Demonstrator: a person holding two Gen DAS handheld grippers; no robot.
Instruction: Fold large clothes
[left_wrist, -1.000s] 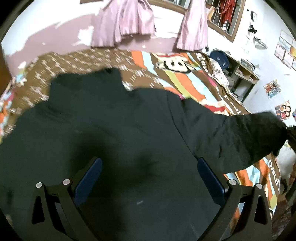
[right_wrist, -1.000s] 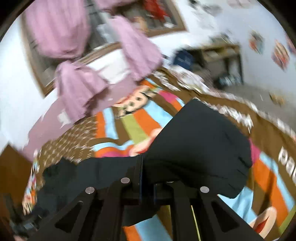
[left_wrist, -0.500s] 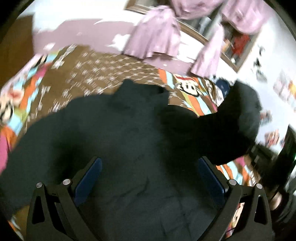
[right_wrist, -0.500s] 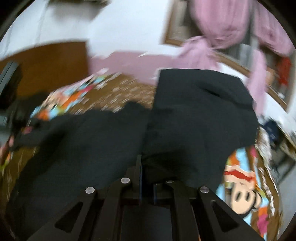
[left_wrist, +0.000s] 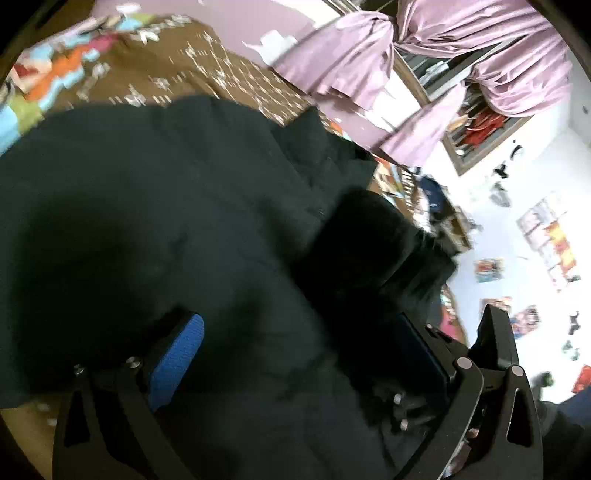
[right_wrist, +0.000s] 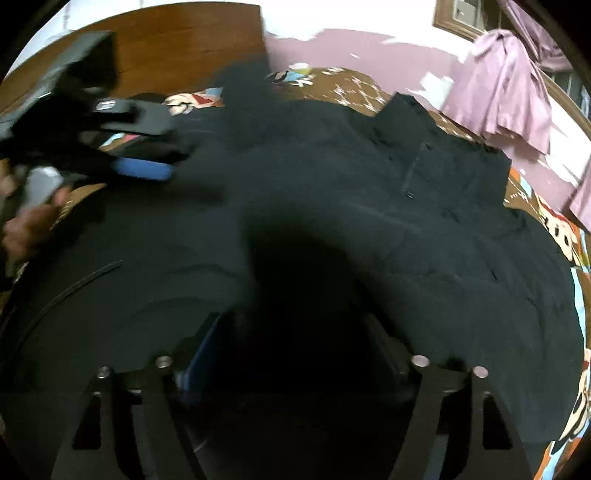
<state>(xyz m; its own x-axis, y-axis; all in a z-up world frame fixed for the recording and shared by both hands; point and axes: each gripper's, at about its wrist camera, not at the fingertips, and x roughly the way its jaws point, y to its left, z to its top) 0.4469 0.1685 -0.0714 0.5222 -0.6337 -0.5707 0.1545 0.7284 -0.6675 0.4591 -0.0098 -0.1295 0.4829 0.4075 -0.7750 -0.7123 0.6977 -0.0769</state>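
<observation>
The large black zip-neck fleece garment lies spread front-up on the bed, over a brown bedspread with bright cartoon-print stripes; its collar and short zip point toward the pink-painted wall. One sleeve is folded across the chest, a darker heap of cloth in the left wrist view.

The main risk, as I judge it, is that this sleeve does not stay put. The fabric looks thick and springy, so the fold could relax and slide off the body, or bunch into a lump that makes later folds crooked. A second risk is snagging: both tools sit low over loose cloth, and a finger pulling away could drag a layer along and undo the fold. The pictures are blurred, so I cannot tell how flat the sleeve lies.

The right tool is close over the middle of the garment's body, pointing down at it. Its jaws have just been opening and stand apart; dark cloth shows between them, but the pads do not seem to press on it. The left tool hovers over the garment's other side, jaws wide apart with black fabric beneath and nothing clamped. In the right wrist view it appears at the garment's far left edge, held by a hand.
</observation>
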